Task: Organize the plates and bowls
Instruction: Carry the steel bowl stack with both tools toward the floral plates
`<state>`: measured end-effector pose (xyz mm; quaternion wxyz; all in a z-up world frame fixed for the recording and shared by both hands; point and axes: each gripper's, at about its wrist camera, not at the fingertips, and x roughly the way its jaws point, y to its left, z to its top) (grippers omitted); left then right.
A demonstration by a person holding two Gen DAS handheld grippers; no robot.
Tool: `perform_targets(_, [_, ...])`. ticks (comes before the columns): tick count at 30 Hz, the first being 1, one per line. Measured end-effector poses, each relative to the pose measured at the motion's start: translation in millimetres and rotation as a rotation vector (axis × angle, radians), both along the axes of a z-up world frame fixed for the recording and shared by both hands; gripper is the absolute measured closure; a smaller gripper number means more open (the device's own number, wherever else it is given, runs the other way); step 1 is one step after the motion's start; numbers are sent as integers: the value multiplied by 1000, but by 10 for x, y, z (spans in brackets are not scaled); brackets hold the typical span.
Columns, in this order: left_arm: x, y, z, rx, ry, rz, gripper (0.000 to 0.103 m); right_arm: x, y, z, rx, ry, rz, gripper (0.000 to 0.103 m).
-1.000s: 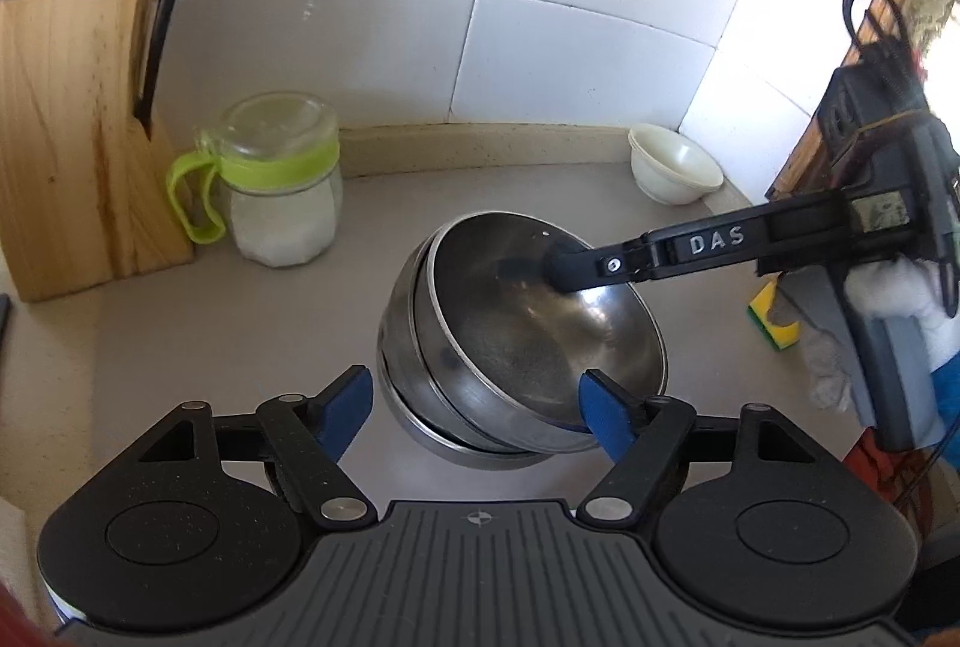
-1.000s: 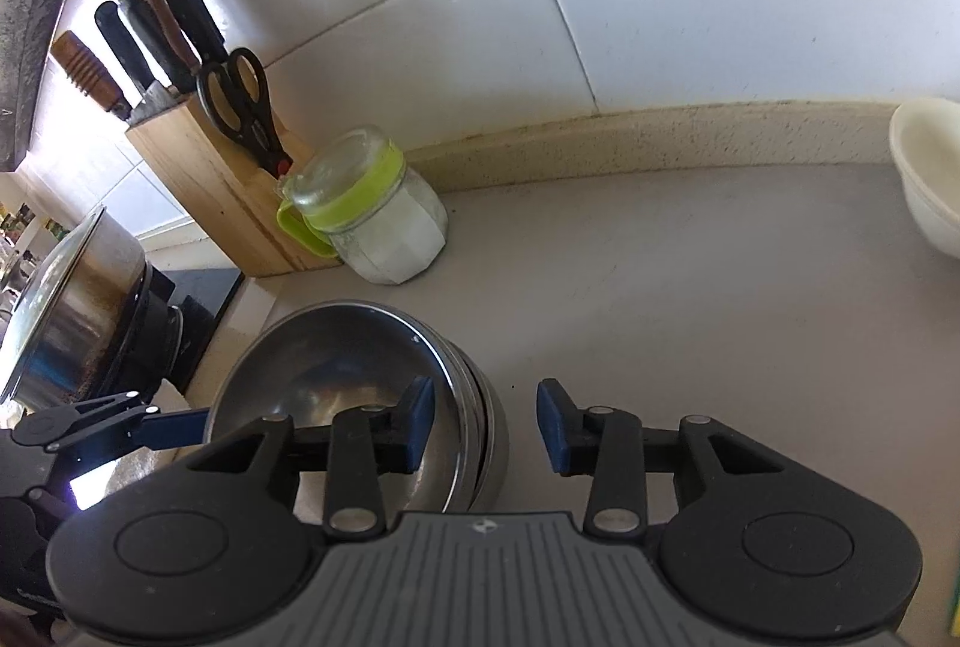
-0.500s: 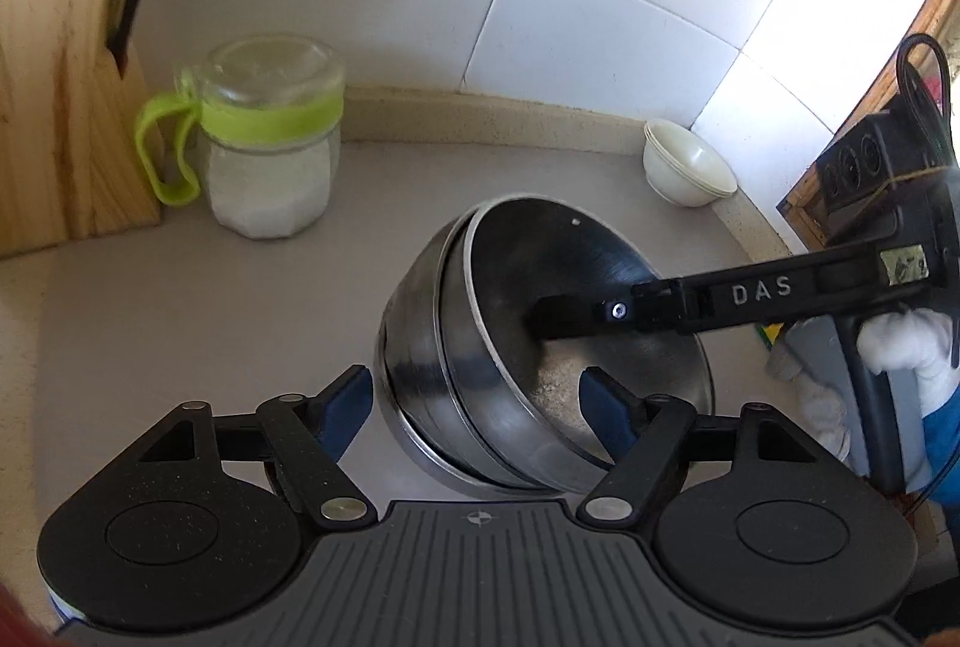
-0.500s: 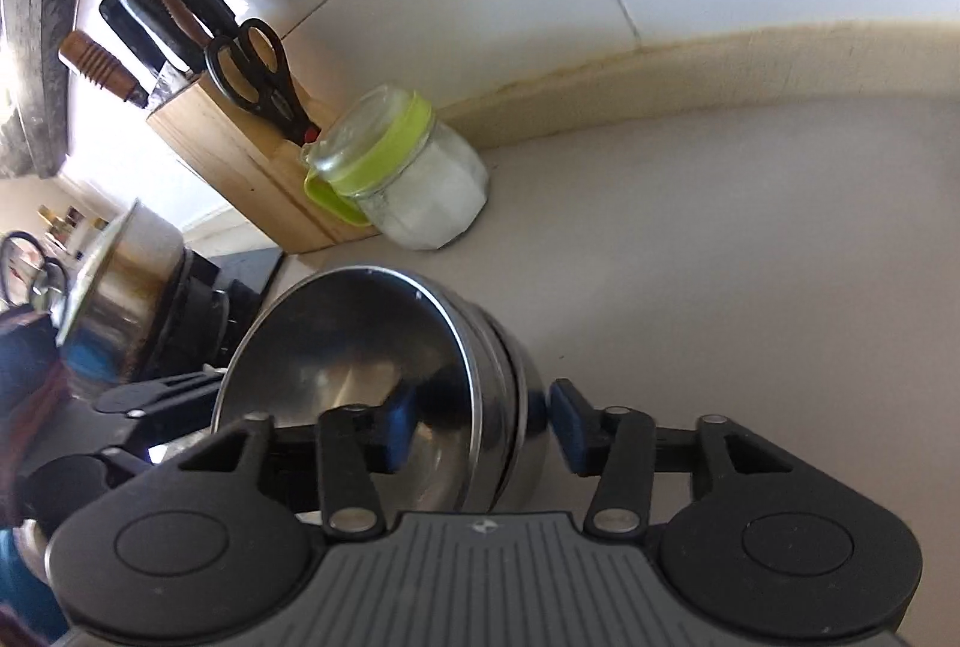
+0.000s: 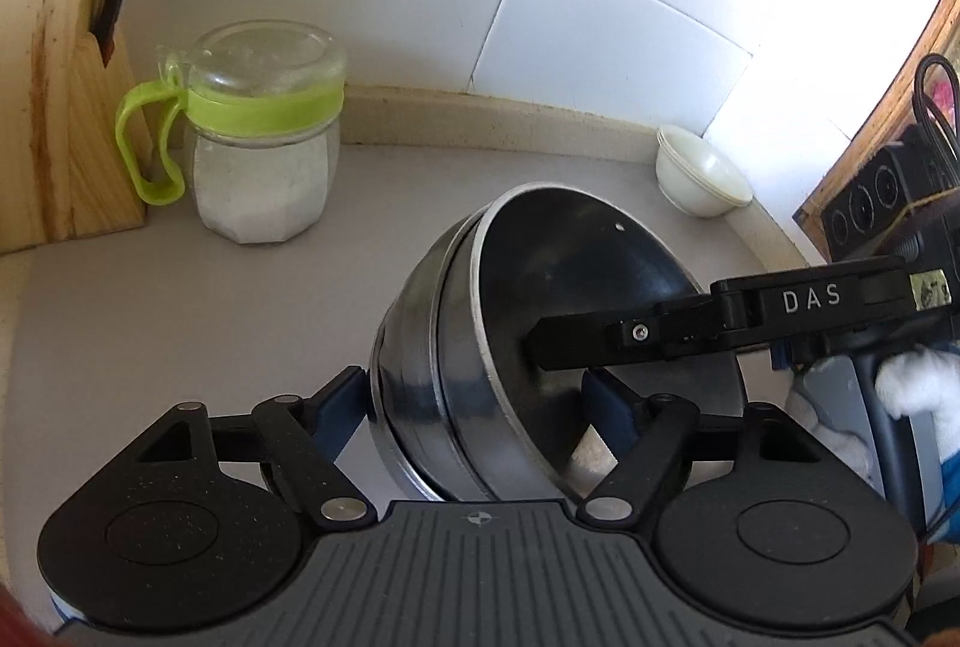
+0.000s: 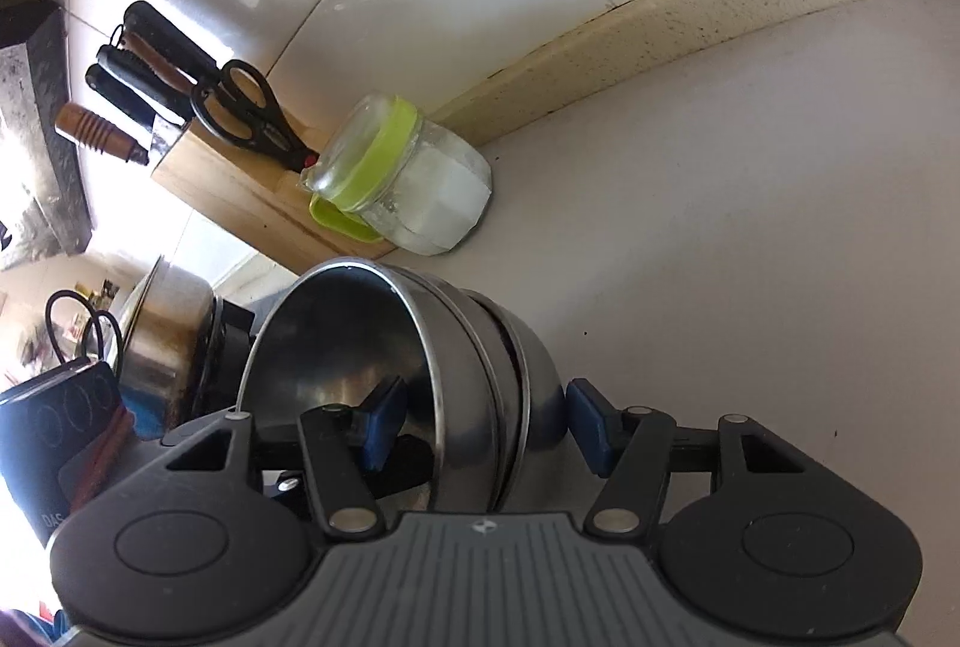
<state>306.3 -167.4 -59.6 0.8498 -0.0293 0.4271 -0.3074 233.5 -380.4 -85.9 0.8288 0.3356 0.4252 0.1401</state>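
Observation:
A nested stack of steel bowls (image 5: 456, 383) is tipped steeply on its side above the grey counter. My left gripper (image 5: 474, 401) straddles its near rim, one blue pad outside and one inside; the jaws stand wide. My right gripper (image 6: 480, 425) straddles the stack (image 6: 480, 383) from the other side, its left finger (image 5: 600, 341) inside the top bowl, its right pad against the outer wall. Both pads touch or nearly touch the metal. A small white bowl stack (image 5: 702, 179) stands at the back right by the wall.
A glass jar with a green lid band (image 5: 258, 137) and a wooden knife block (image 5: 54, 107) stand at the back left. The right wrist view shows the jar (image 6: 408, 185), scissors in the block (image 6: 246, 113) and a steel pot (image 6: 162, 335) on the stove.
The bowl stack has tipped from nearly flat to steeply on its side and risen. Both grippers have closed in around its rim, the right one sliding a finger deeper inside.

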Motion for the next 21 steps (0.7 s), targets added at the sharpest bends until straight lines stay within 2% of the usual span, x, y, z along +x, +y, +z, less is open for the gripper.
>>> perform_targets(16, [-75,-35,107,41,-35,52,20,-12,12,106,40,15,-27,43])
perform_targets(21, [-135,-53,202,49,-65,59,20,-61,13,216,40,-9,-22,43])
